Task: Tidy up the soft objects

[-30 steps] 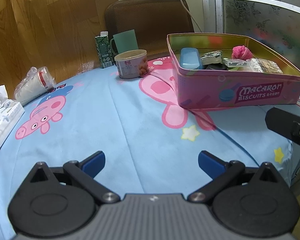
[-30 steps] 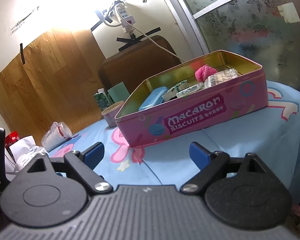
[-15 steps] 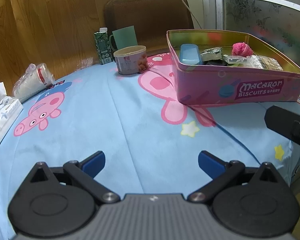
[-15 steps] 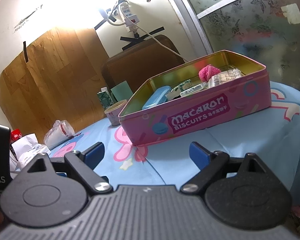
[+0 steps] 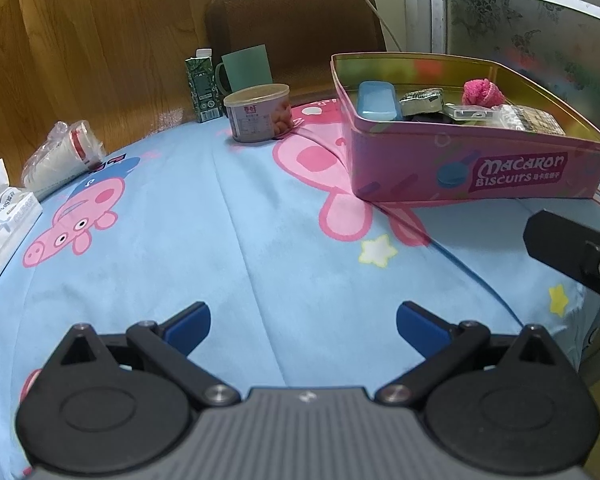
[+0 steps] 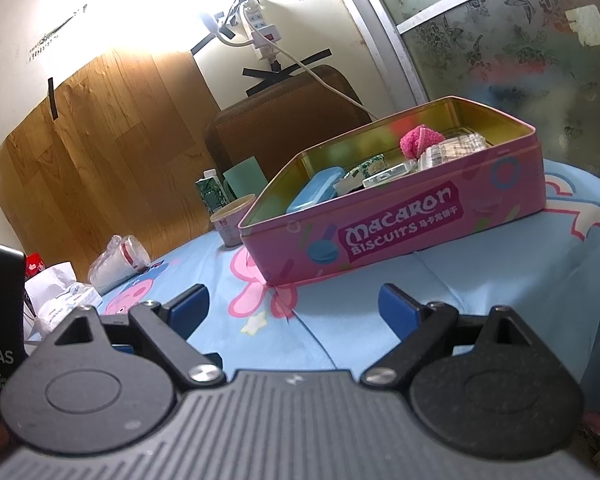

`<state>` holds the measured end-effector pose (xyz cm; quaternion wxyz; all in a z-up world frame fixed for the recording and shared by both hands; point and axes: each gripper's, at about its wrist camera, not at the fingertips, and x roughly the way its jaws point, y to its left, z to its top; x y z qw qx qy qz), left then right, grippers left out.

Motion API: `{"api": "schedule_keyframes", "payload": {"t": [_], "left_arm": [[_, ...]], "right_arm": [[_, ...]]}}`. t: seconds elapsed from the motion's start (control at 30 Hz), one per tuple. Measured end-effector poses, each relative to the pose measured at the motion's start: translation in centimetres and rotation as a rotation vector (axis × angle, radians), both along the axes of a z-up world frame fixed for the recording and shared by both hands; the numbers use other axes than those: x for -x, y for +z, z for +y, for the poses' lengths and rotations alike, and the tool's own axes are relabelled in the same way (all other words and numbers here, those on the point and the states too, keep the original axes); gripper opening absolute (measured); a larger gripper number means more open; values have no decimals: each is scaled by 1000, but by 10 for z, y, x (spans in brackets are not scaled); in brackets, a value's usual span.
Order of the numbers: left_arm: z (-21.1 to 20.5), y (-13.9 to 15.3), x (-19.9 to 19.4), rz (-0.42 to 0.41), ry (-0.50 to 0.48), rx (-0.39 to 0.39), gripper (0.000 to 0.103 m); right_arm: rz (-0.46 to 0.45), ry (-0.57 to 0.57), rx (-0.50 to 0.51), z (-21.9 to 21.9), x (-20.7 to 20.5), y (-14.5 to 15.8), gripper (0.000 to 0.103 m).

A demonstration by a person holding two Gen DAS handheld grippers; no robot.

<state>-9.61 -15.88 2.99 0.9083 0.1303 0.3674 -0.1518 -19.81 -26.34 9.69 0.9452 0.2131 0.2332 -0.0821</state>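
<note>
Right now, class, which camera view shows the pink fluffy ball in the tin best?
The left wrist view: it looks down into the tin, showing the pink fluffy ball whole. The right wrist view shows it lower, partly hidden by packets.

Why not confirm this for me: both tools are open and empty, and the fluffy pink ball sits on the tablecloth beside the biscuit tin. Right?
One detail is wrong. The fluffy pink ball lies inside the biscuit tin, not on the tablecloth; the left wrist view shows it. The left tool and right tool are open and empty.
</note>
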Motion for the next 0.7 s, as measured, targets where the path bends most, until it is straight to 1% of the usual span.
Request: {"api": "schedule_keyframes", "payload": {"t": [0.7], "left_arm": [[-1,-6,-4,20,-3,-1,103]], "right_arm": [[9,6,-15,-2,-2,-3,93]]}}
